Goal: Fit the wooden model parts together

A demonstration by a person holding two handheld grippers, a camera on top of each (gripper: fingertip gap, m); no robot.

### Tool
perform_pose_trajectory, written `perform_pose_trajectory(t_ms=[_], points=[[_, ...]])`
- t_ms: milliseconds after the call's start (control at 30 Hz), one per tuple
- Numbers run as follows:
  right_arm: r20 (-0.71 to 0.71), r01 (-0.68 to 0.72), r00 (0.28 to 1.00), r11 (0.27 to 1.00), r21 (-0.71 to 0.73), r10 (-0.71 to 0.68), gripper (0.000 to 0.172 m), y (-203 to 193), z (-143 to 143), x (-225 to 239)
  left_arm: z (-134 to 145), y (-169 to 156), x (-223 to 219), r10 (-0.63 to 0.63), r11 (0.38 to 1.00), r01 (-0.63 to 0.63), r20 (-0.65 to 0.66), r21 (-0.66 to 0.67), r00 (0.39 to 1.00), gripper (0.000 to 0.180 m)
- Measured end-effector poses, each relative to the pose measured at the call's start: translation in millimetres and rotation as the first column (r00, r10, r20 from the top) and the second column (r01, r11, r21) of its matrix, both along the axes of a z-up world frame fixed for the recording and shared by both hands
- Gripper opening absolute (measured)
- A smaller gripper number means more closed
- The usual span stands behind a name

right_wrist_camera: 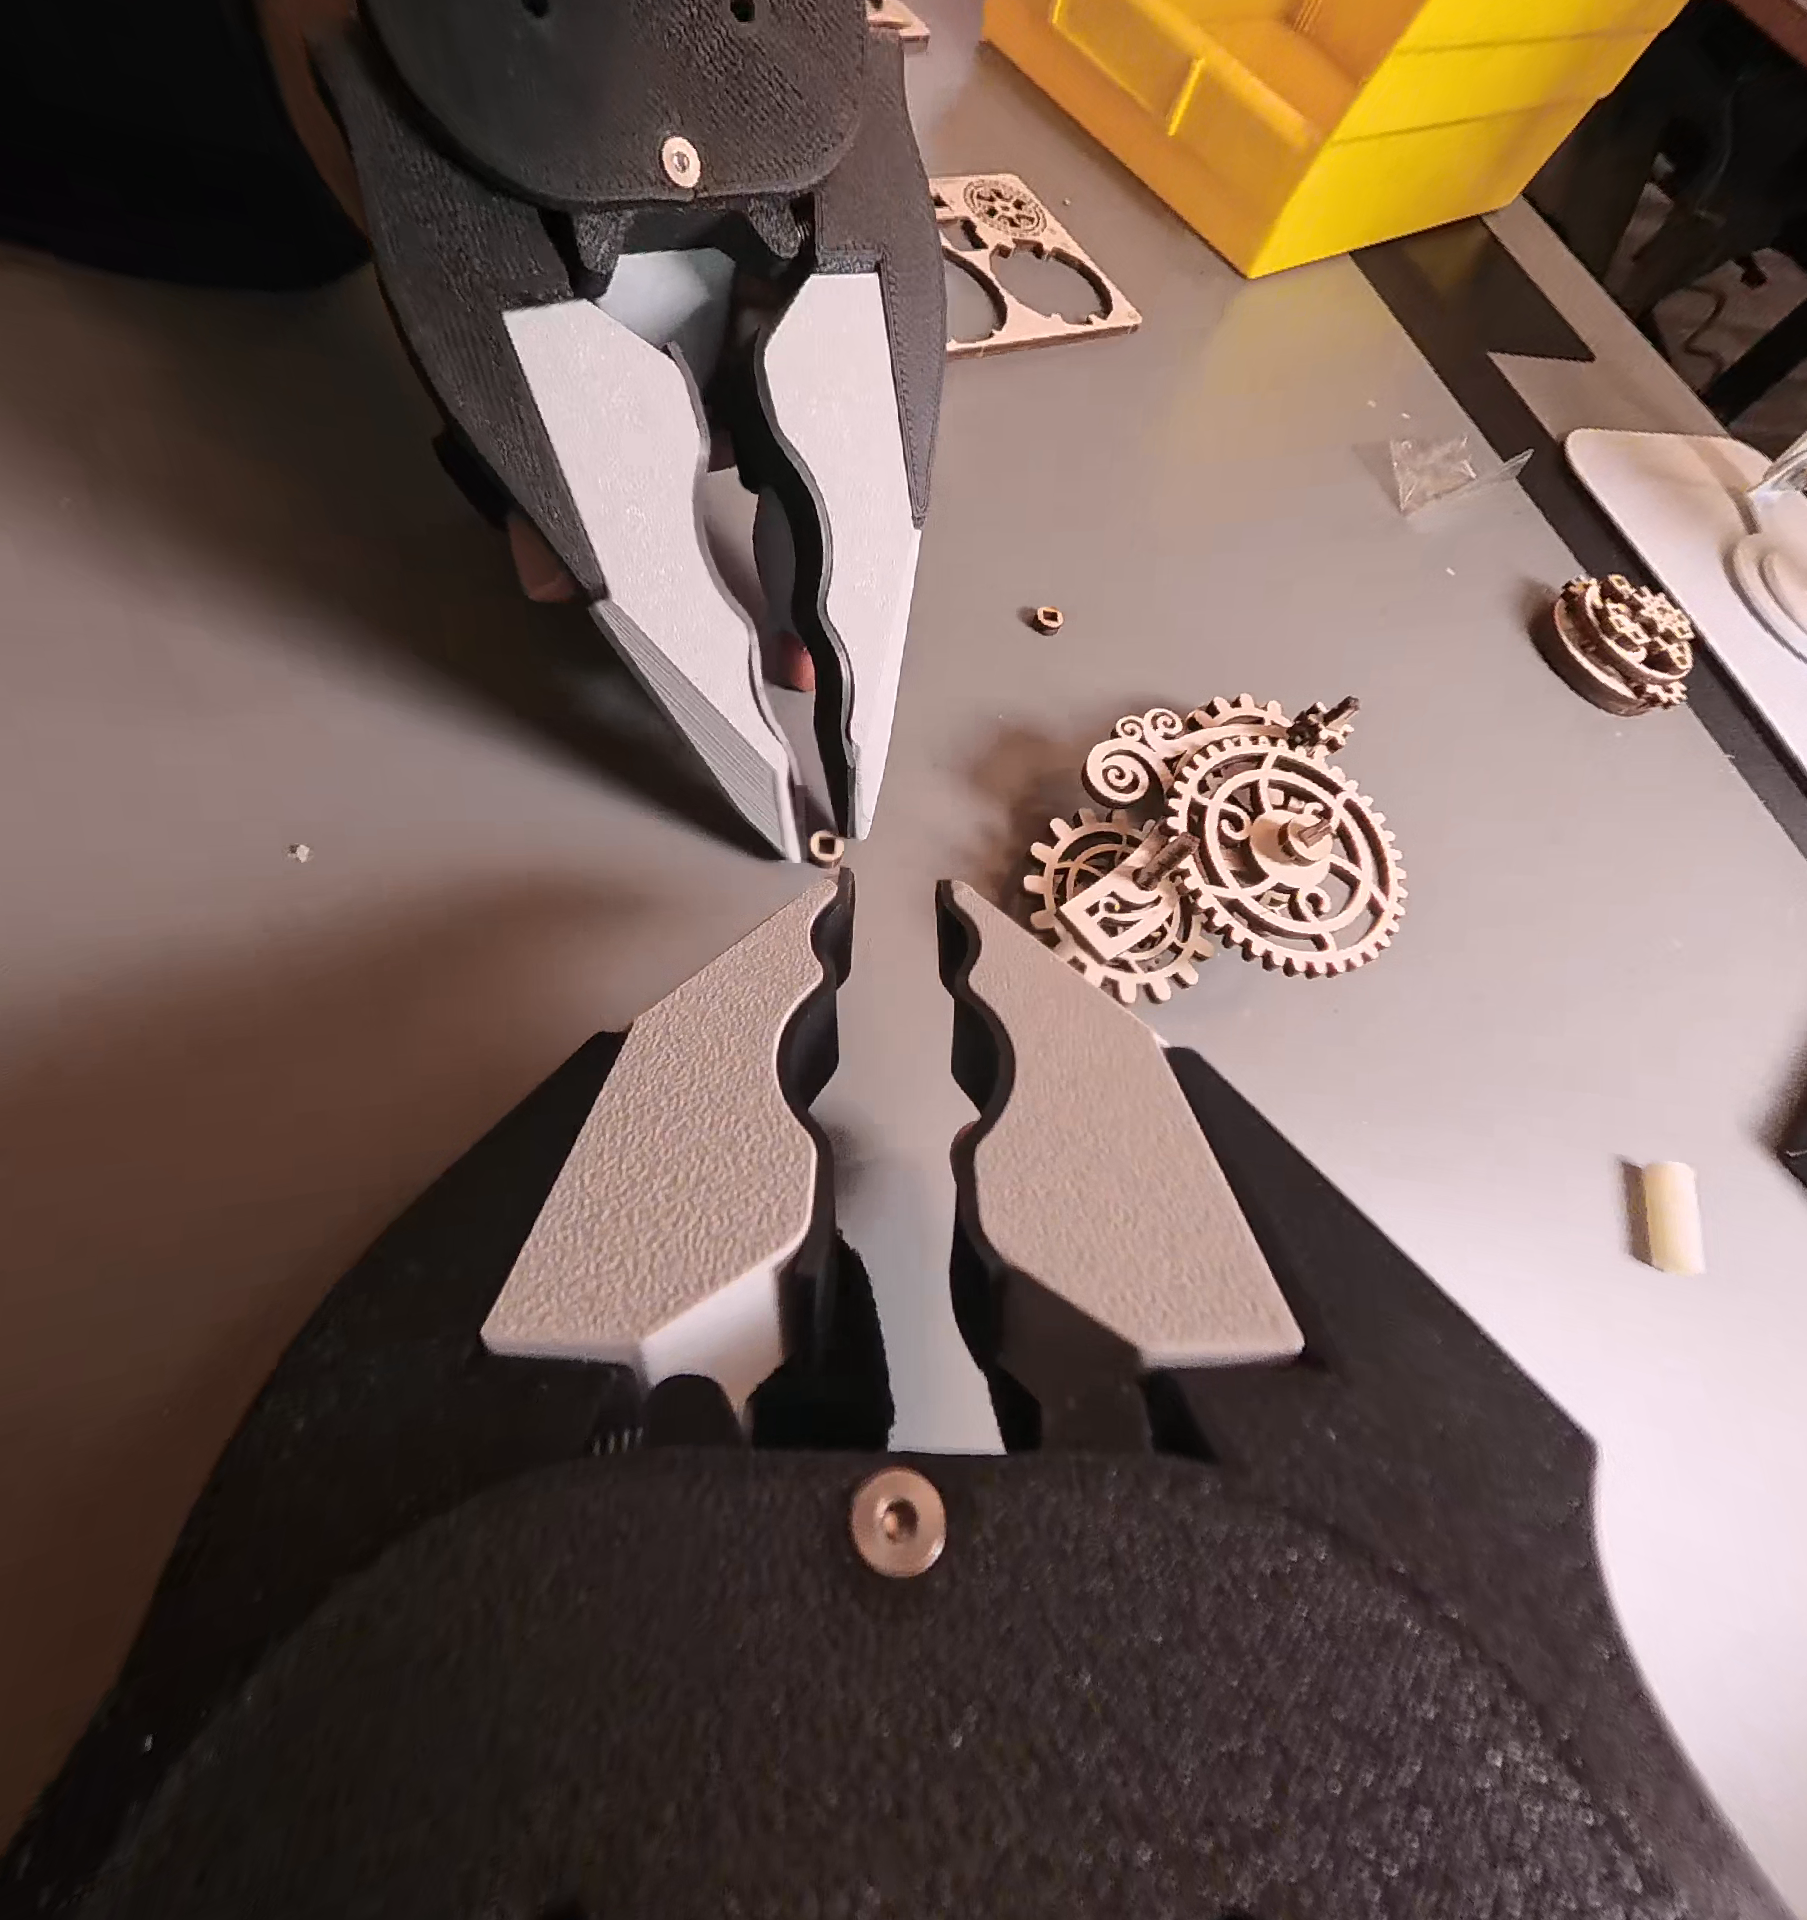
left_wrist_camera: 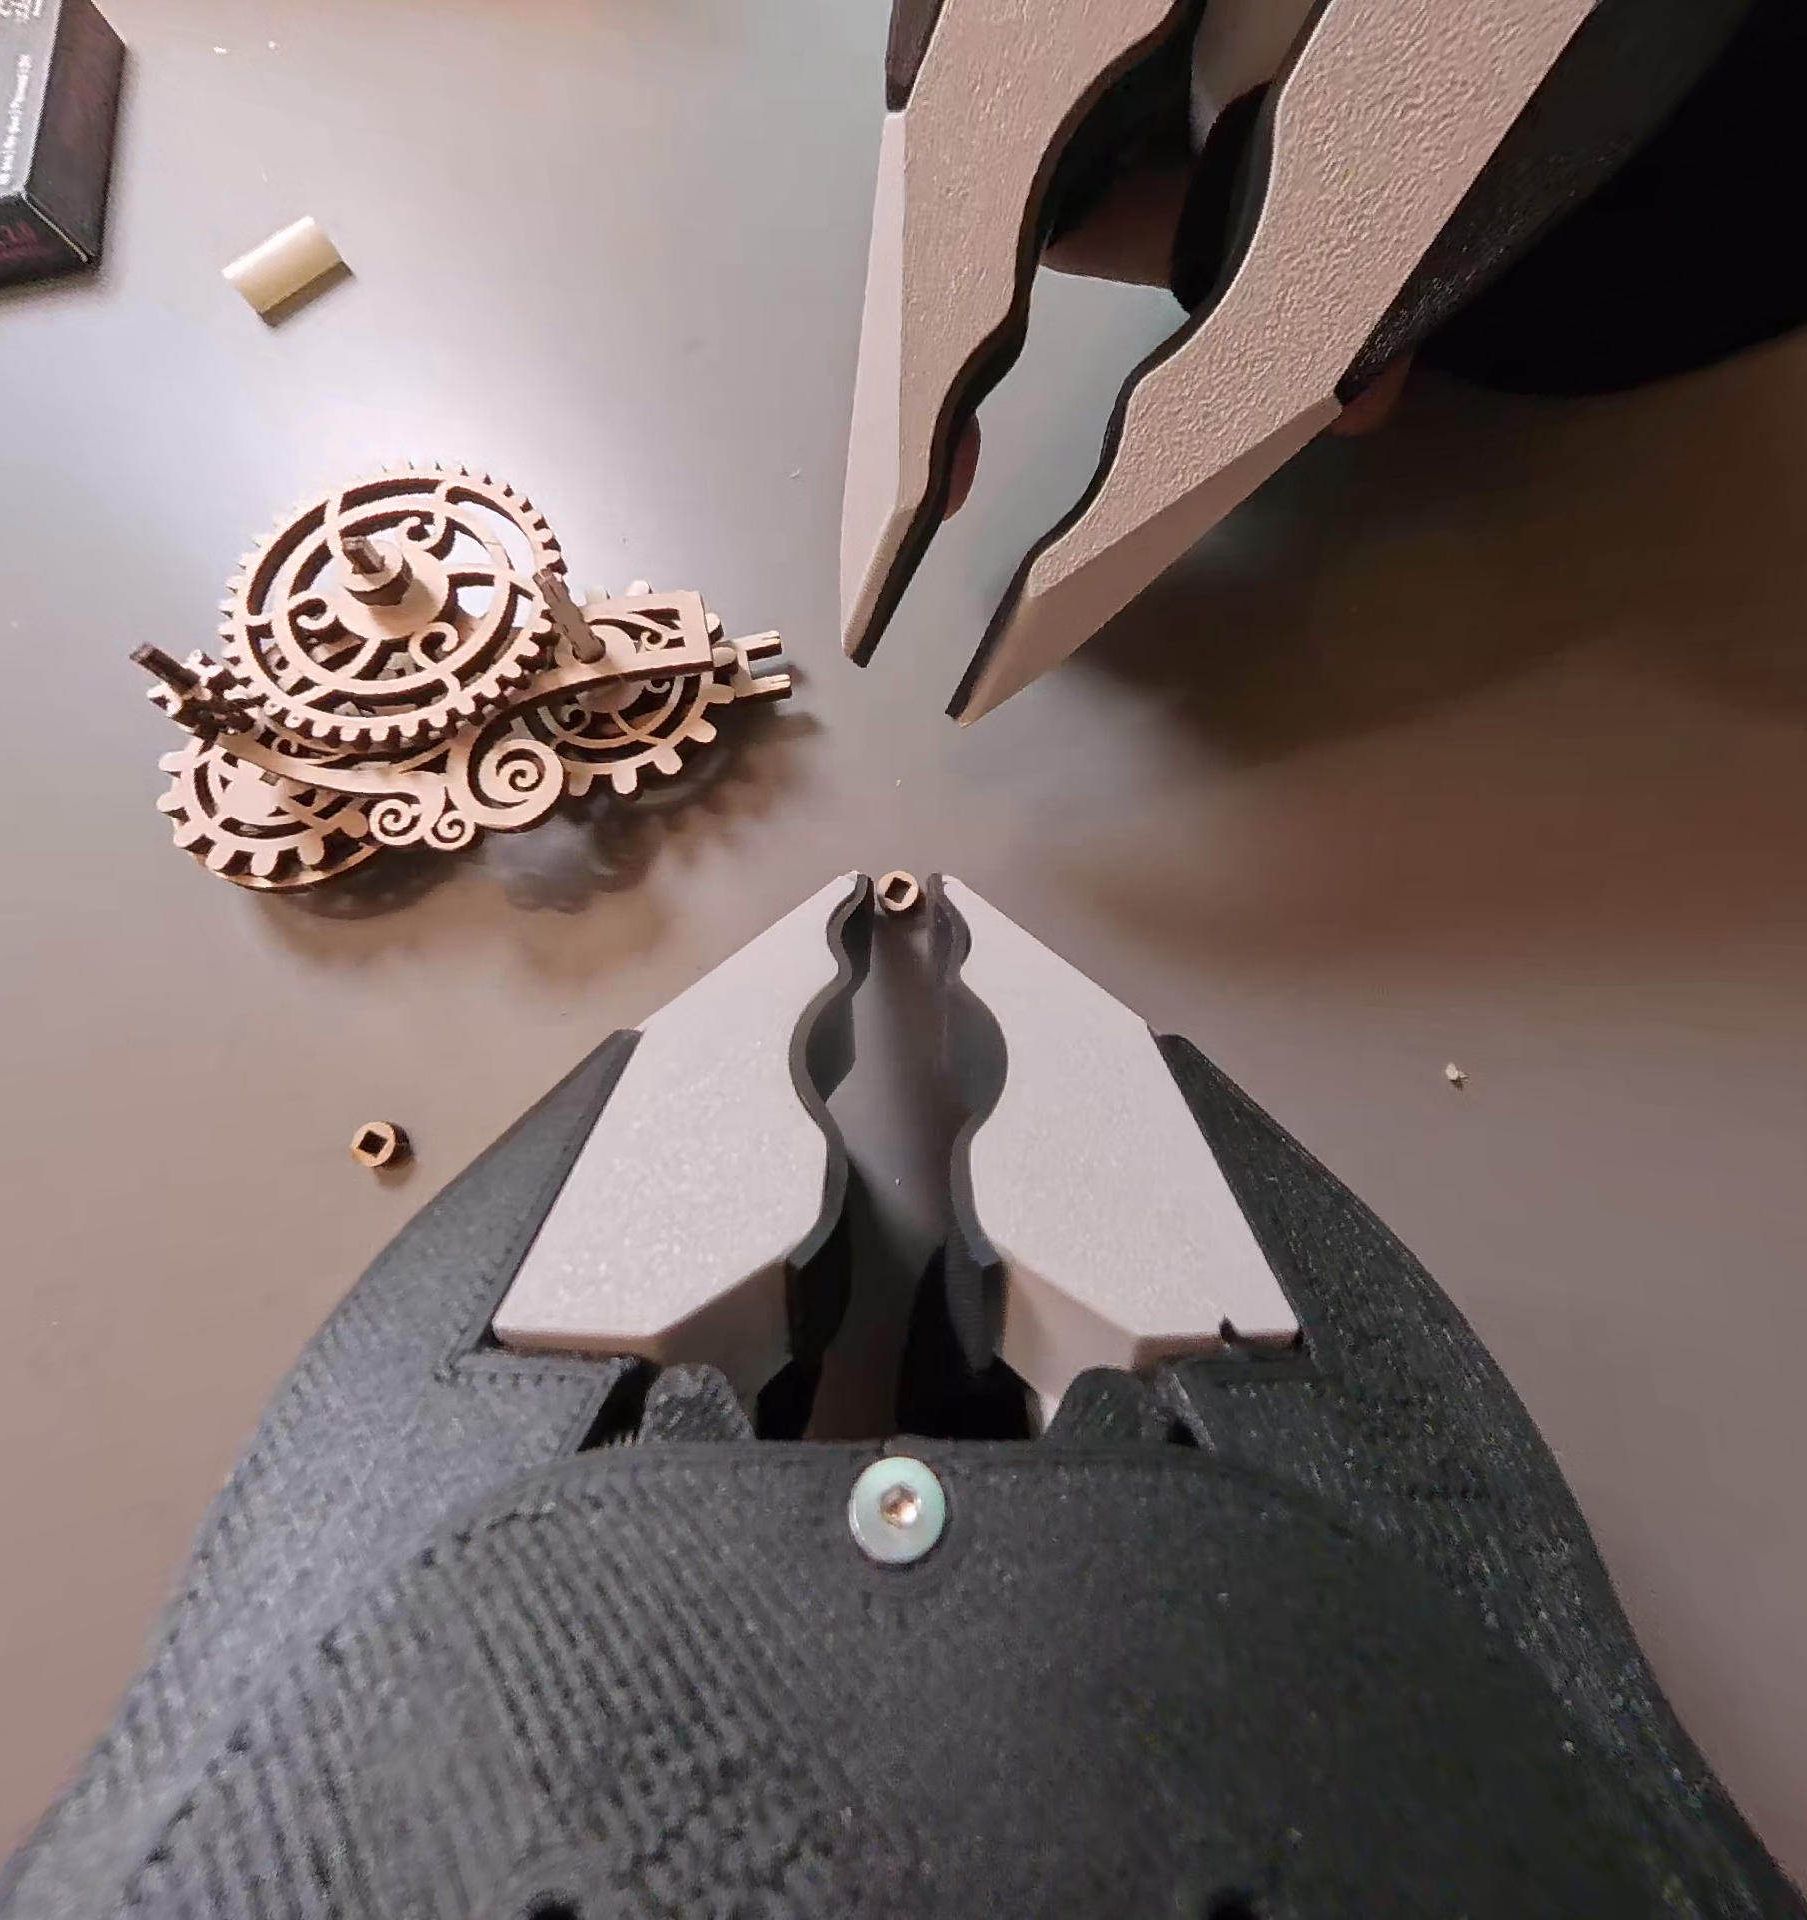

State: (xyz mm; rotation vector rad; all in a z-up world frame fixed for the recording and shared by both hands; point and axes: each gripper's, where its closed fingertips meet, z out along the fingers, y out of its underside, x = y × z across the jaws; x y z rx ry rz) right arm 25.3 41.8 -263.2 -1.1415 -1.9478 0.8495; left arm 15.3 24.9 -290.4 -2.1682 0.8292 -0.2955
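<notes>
My left gripper (left_wrist_camera: 896,894) fingers pinched a tiny wooden collar (left_wrist_camera: 895,890): featherlight, stiff, easily flicked away, best squeezed across its rim; right gripper (right_wrist_camera: 891,894) fingers stood spread, empty

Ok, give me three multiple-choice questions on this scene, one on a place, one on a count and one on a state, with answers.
1. Where is the second loose wooden collar?
A. on the table
B. on the gear model's shaft
C. in the yellow bin

2. How many wooden collars with a square hole show in the left wrist view?
A. one
B. two
C. four

3. How do the right gripper's jaws stand?
A. apart with nothing between them
B. clamped on the gear model
C. clamped on the cream tube

Answers:
1 A: it lies on the table, beside the left gripper.
2 B: one at the left gripper's tips, one on the table.
3 A: bare table shows between them.
</notes>
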Motion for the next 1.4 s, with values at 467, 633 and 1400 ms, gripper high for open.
perform_pose_trajectory(t_ms=[467, 633, 1400], points=[[0.091, -0.029, 0.995, 0.998, -0.051, 0.033, 0.015, -7, -16, 3, 8, -9, -22, -0.013, 1.000, 0.014, 0.049, -0.027, 0.999, 0.030], [0.139, -0.037, 0.989, 0.998, -0.055, 0.044, 0.015, -9, -19, -3, 8, -5, -34, 0.012, 1.000, -0.011, 0.044, -0.018, 0.999, 0.029], [0.378, -0.114, 0.919, 0.993, -0.027, 0.115, 0.008, -21, -30, -20, 7, -6, -50, 0.024, 0.999, -0.023, -0.036, 0.025, 0.999, 0.025]])
